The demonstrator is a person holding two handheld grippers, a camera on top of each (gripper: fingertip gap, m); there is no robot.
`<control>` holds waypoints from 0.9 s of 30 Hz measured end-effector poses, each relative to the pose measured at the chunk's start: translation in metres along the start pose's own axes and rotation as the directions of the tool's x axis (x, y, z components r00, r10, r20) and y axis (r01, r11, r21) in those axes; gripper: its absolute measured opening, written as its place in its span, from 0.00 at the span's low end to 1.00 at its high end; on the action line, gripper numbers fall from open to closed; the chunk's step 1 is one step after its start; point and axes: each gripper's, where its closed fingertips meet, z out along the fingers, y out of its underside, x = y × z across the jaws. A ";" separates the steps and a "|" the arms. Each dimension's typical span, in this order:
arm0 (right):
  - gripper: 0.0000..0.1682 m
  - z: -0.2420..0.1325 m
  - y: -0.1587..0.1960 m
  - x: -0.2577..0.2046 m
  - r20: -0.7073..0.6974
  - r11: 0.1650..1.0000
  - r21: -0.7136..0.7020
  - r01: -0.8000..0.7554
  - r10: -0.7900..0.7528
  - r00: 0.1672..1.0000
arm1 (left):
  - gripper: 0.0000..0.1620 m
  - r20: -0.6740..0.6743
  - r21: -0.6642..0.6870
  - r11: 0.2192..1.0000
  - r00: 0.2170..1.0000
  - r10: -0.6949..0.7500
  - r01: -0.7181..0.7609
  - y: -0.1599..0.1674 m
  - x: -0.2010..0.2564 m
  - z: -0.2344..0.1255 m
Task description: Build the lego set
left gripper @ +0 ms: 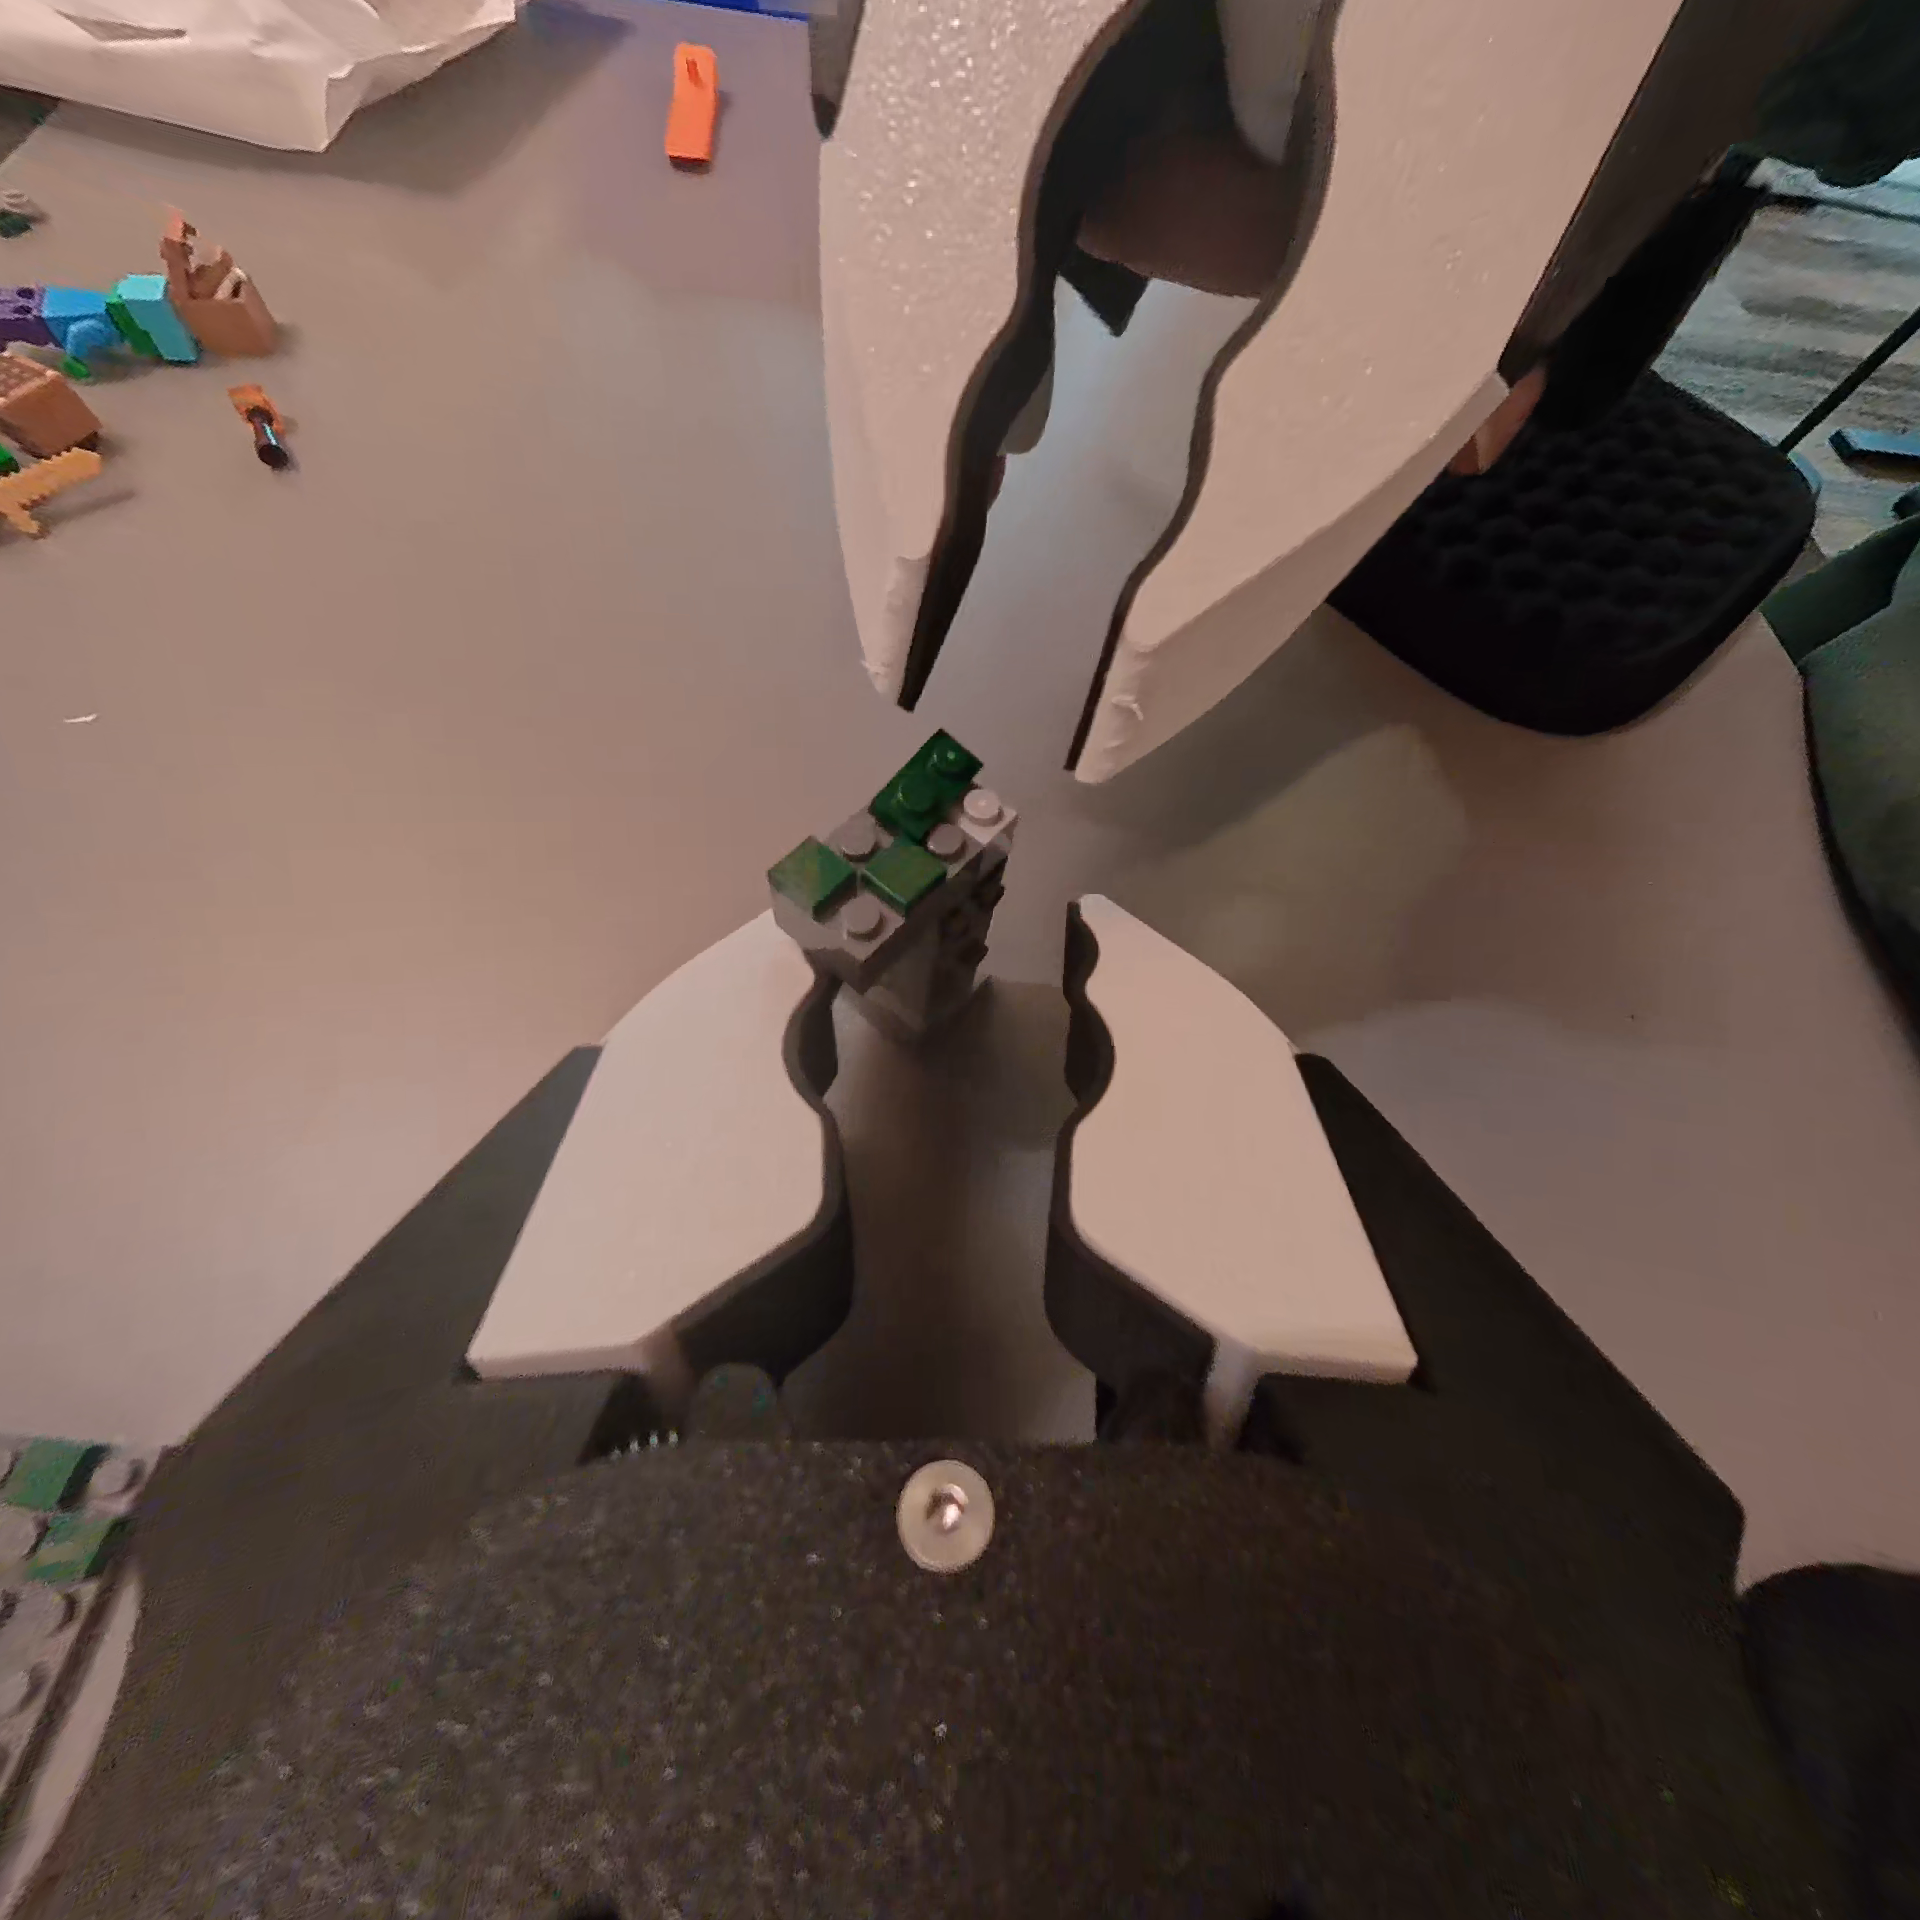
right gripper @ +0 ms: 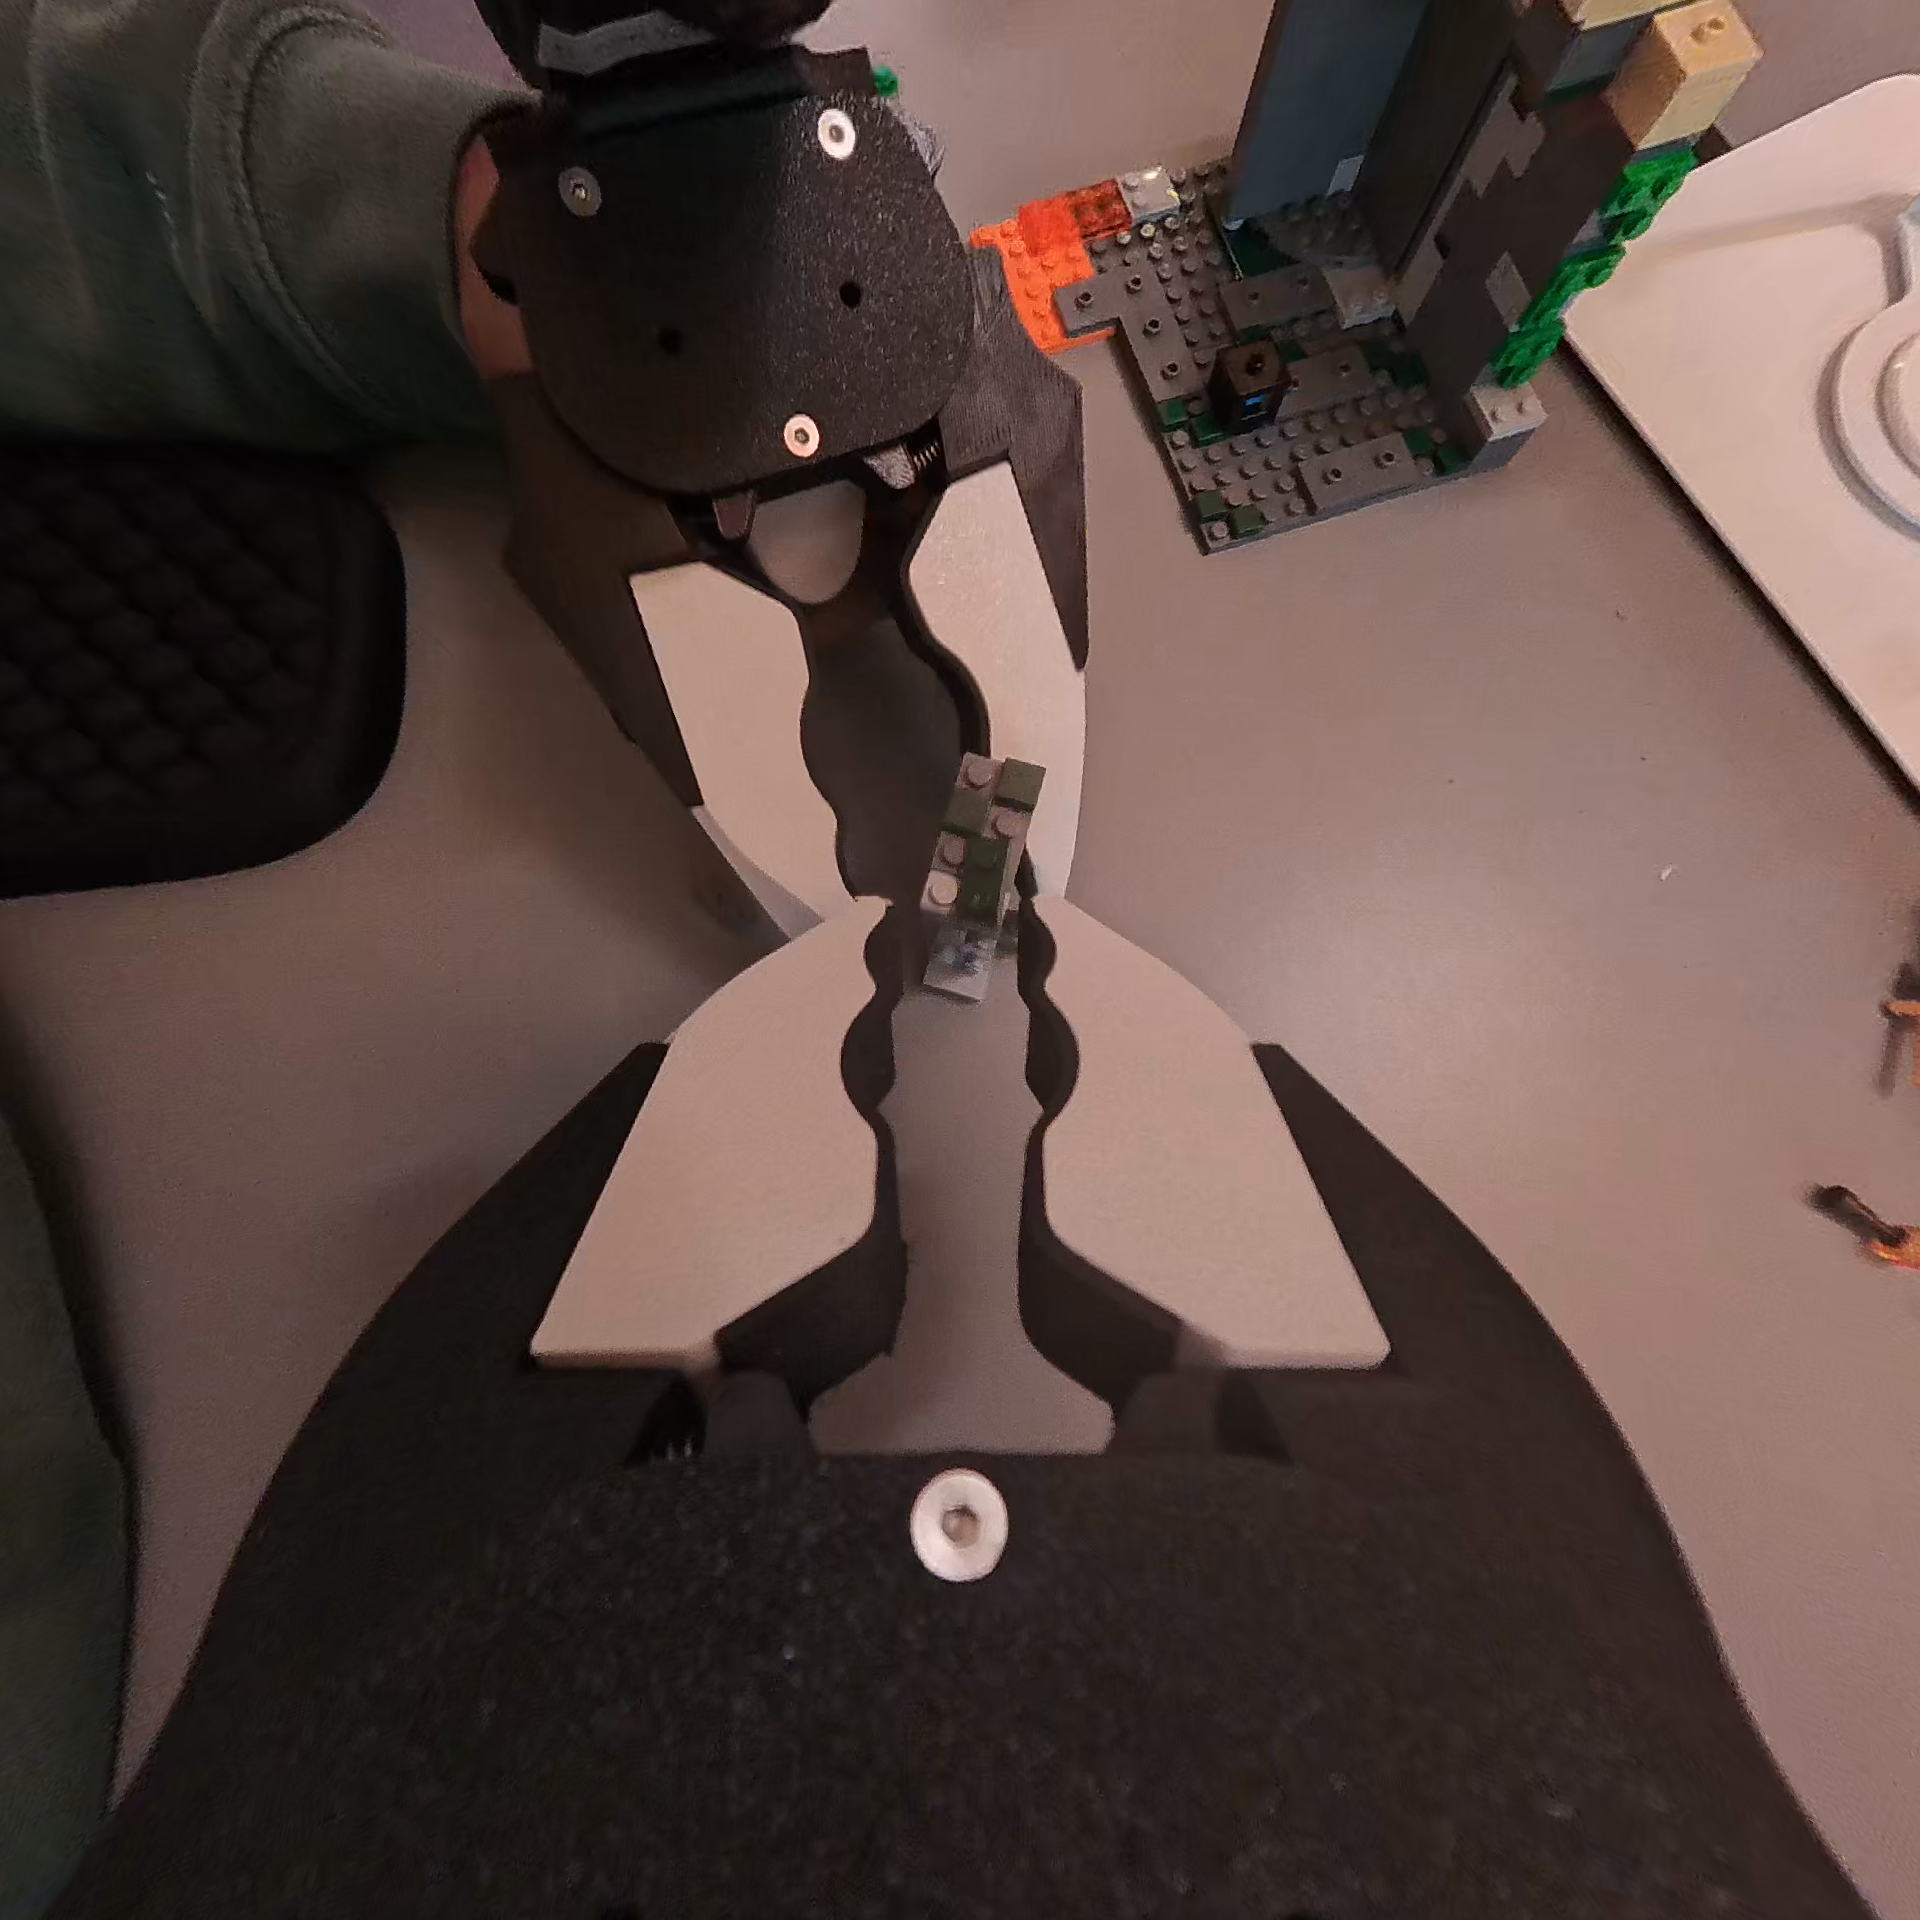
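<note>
We saw a small grey-and-green lego block assembly standing on the grey table, at the tips of both tools. The left gripper and the right gripper stood parted, neither clamping it. The larger lego build stood well apart.

the two grippers face tip to tip over the grey table, with the small grey-and-green lego stack filling the gap between them. bare table lies open mid-left in the left wrist view. loose bricks crowd its upper left; a black mesh pad blocks the upper right. in the right wrist view the tall lego build closes the upper right.
</note>
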 end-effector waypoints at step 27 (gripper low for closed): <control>0.10 0.013 0.012 -0.008 0.310 0.960 0.059 0.272 -0.277 0.909 | 0.11 0.014 0.130 0.981 0.990 0.144 -0.144 -0.020 0.006 -0.019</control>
